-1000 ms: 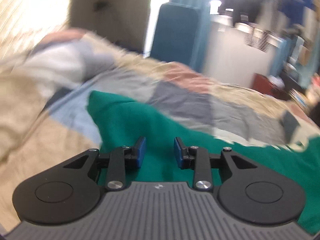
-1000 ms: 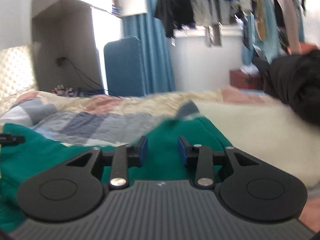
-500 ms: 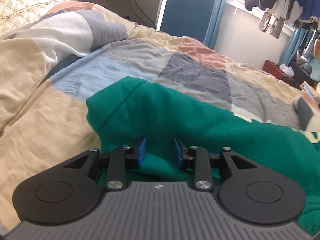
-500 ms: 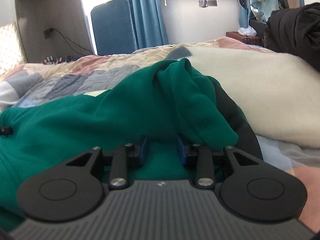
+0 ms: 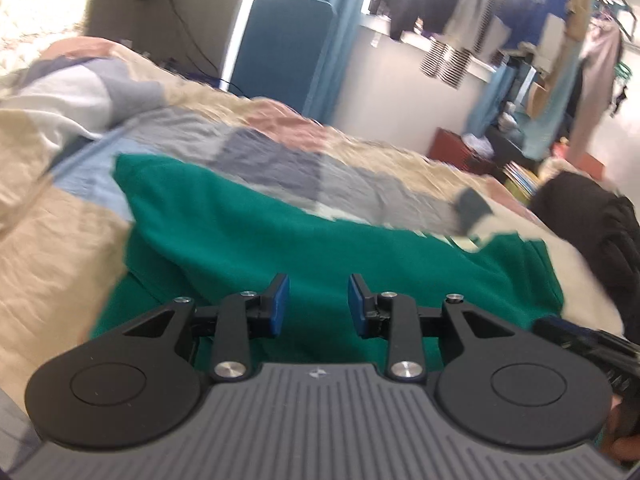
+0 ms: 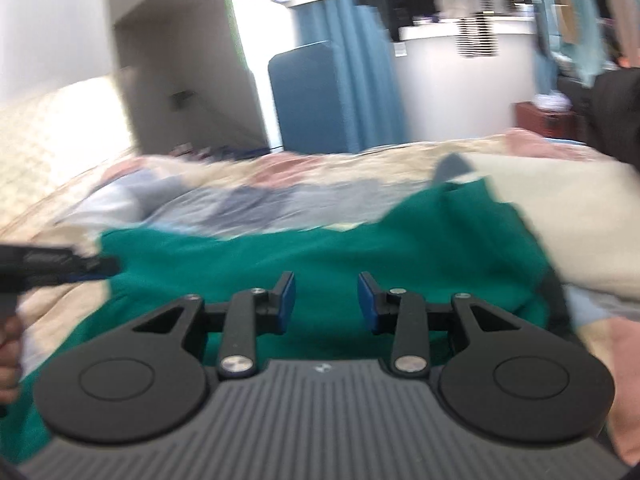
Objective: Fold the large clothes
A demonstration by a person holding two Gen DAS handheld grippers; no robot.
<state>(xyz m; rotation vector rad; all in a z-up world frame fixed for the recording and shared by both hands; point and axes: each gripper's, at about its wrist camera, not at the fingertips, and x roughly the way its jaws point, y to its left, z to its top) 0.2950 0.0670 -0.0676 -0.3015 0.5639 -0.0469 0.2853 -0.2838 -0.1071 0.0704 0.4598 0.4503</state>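
Here my left gripper (image 5: 316, 300) and right gripper (image 6: 326, 298) both gape empty over the sweater (image 5: 280, 240), each view catching the other.

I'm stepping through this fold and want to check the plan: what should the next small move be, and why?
Probably lower both grippers onto the near edge of the green garment and pinch it. The left gripper and right gripper both show open jaws with nothing between the pads, and the garment lies spread across the quilt just beyond the fingertips. Both views are blurred, so steadying first seems wise.
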